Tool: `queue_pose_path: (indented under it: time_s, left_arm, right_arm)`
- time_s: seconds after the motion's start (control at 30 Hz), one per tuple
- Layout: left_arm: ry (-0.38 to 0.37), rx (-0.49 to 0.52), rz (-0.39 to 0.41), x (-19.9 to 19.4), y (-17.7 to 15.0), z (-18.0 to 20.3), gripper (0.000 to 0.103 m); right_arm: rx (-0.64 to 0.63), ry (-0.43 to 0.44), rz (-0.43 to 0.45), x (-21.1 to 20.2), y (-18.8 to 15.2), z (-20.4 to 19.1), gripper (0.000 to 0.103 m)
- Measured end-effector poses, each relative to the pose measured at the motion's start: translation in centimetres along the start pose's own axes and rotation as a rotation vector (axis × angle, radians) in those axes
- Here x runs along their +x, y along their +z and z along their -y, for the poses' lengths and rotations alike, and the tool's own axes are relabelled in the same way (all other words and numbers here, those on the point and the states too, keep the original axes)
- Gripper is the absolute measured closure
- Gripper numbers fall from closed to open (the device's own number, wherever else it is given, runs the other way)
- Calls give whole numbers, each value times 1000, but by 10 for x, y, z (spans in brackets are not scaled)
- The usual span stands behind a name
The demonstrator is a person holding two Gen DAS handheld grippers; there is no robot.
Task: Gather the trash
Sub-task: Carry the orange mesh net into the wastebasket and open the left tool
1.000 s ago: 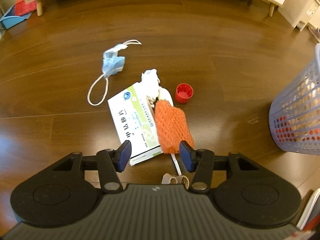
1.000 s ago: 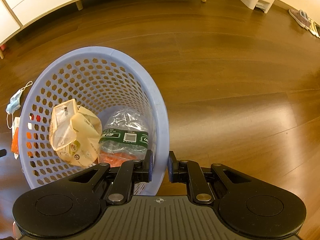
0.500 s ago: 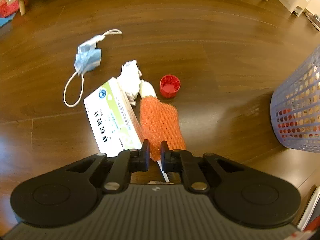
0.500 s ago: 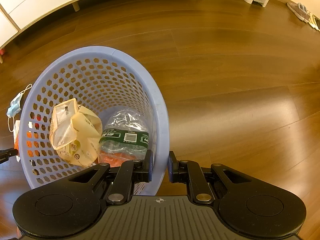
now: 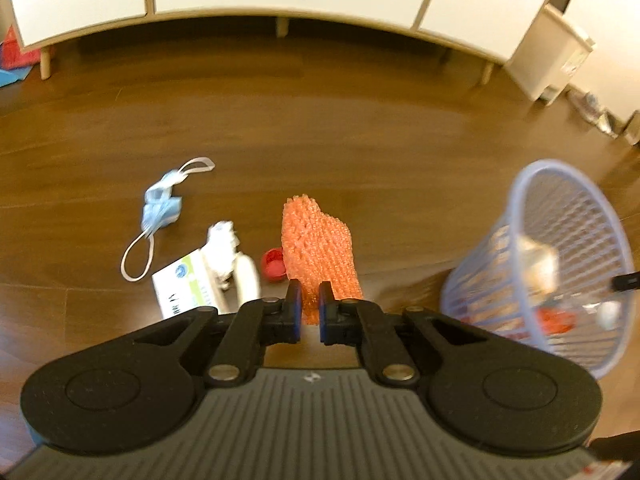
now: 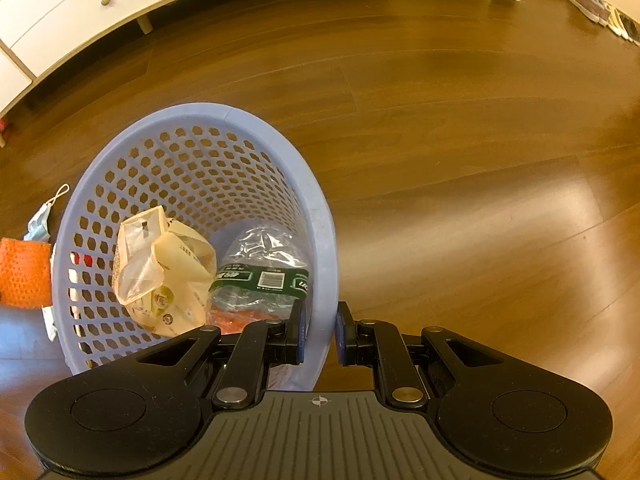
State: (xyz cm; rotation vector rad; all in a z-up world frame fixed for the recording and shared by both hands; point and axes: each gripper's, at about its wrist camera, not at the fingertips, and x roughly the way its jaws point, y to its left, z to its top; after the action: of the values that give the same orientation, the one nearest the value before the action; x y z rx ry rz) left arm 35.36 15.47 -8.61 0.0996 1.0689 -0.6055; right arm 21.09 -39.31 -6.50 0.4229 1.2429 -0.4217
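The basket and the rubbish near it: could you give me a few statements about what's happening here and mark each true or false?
1. The left gripper is shut on the orange foam net. True.
2. The lilac basket has nothing in it. False: it holds a crumpled paper bag and a squashed plastic bottle, among other things.
3. The right gripper grips the basket's rim. True.
4. The blue face mask is inside the basket. False: it lies on the wooden floor.
5. The red bottle cap is on the floor beside the white box. True.
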Motion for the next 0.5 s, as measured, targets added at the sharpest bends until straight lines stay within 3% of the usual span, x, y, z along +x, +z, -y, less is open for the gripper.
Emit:
queue_pose_path:
  time_s: [0.5]
  left_arm:
    - [-203,60,55,-82,1,58,98]
  right_arm:
    - [-25,17,8,-8,2,1,92]
